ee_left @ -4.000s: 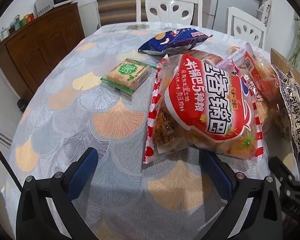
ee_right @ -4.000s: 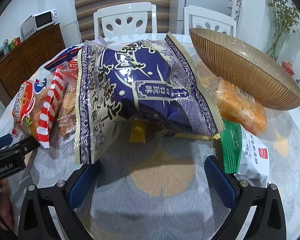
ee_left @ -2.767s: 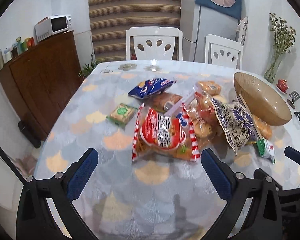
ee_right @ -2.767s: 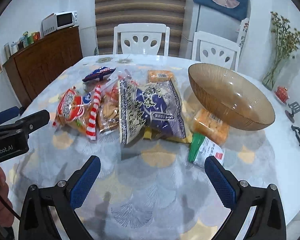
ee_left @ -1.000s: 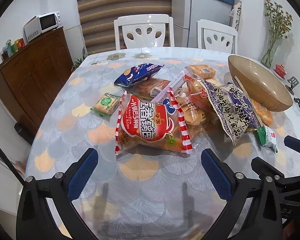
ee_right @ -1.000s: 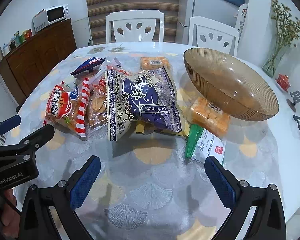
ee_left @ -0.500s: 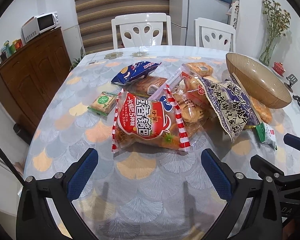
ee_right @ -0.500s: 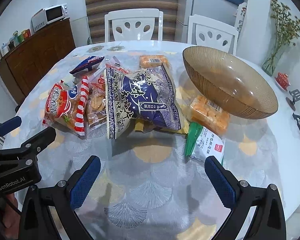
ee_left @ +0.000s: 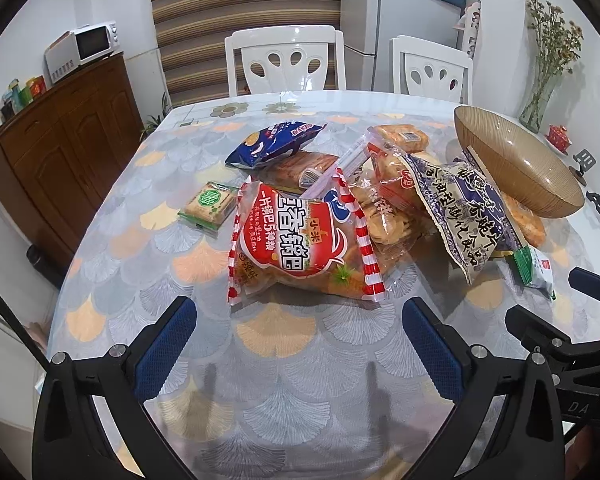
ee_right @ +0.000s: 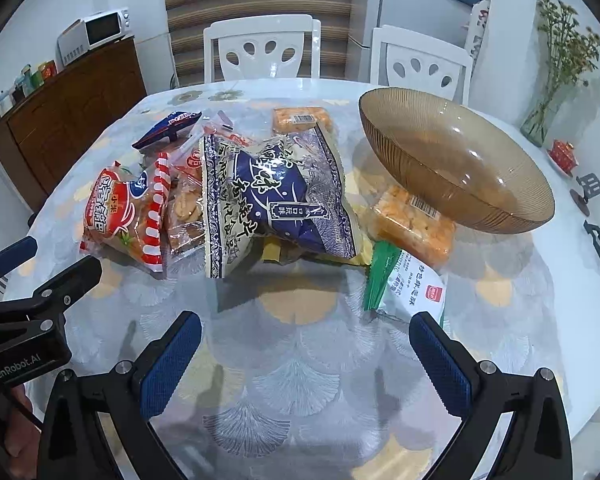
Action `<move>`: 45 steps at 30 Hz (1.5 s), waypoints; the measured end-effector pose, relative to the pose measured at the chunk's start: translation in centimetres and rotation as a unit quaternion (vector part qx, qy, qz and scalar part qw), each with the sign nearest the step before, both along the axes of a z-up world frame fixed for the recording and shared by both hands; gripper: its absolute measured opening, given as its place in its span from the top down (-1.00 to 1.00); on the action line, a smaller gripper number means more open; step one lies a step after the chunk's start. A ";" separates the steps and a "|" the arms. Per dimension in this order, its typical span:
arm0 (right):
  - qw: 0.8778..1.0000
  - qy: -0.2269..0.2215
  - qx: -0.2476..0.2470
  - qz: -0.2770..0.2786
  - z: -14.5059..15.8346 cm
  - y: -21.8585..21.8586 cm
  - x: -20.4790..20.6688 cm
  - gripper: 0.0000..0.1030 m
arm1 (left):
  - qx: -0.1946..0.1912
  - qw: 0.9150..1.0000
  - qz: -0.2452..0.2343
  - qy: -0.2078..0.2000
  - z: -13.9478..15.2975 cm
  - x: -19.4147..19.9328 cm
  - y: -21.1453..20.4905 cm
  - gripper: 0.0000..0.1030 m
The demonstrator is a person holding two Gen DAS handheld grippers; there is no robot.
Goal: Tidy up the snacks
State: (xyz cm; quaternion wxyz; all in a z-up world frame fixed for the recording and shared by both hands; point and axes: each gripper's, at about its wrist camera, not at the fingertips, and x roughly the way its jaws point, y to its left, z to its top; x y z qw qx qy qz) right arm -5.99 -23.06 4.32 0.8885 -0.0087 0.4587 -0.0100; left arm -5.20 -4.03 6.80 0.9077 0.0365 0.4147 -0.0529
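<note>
Several snack packs lie piled on the table. A red bag [ee_left: 300,240] [ee_right: 116,208] is in front on the left. A purple-and-white bag [ee_right: 276,196] [ee_left: 468,208] leans on the pile. A clear cracker bag [ee_left: 384,208], a blue bag [ee_left: 272,144], a small green pack [ee_left: 210,204], a white-and-green pack [ee_right: 408,288] and orange packs [ee_right: 412,220] lie around. An amber glass bowl [ee_right: 452,160] [ee_left: 516,160] stands right, empty. My left gripper [ee_left: 300,328] is open above the table before the red bag. My right gripper [ee_right: 306,344] is open before the purple bag.
Two white chairs [ee_left: 284,60] [ee_right: 420,64] stand behind the table. A wooden sideboard [ee_left: 60,140] with a microwave [ee_left: 84,48] is on the left. A vase with dried flowers [ee_right: 556,92] and small items [ee_right: 562,156] sit at the table's right edge.
Both grippers pulled back and up from the pile, then eased slightly closer again. The snacks and bowl have not moved. Both grippers stayed open.
</note>
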 end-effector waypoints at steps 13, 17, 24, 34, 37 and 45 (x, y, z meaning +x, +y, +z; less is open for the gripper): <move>1.000 0.002 -0.005 0.001 0.1 0.2 0.3 -1.00 | 0.002 1.000 -0.002 -0.004 0.1 0.1 0.0 -0.99; 1.000 0.002 -0.004 0.002 0.1 0.2 0.4 -1.00 | 0.004 1.000 -0.005 -0.004 0.1 0.2 -0.2 -0.99; 1.000 0.002 -0.006 0.006 0.2 0.5 0.4 -1.00 | 0.005 1.000 -0.007 -0.008 0.4 0.1 -0.1 -0.99; 0.996 -0.056 0.023 0.058 4.4 -0.6 0.5 -1.00 | -0.066 0.996 -0.055 -0.005 2.4 1.2 3.1 -0.99; 0.994 -0.054 0.041 0.082 5.0 -0.8 1.6 -1.00 | -0.104 0.992 -0.076 0.006 2.2 2.5 3.4 -0.99; 0.993 -0.018 0.061 0.097 4.1 -2.2 5.1 -1.00 | -0.117 0.989 -0.077 0.045 0.3 7.8 4.7 -0.99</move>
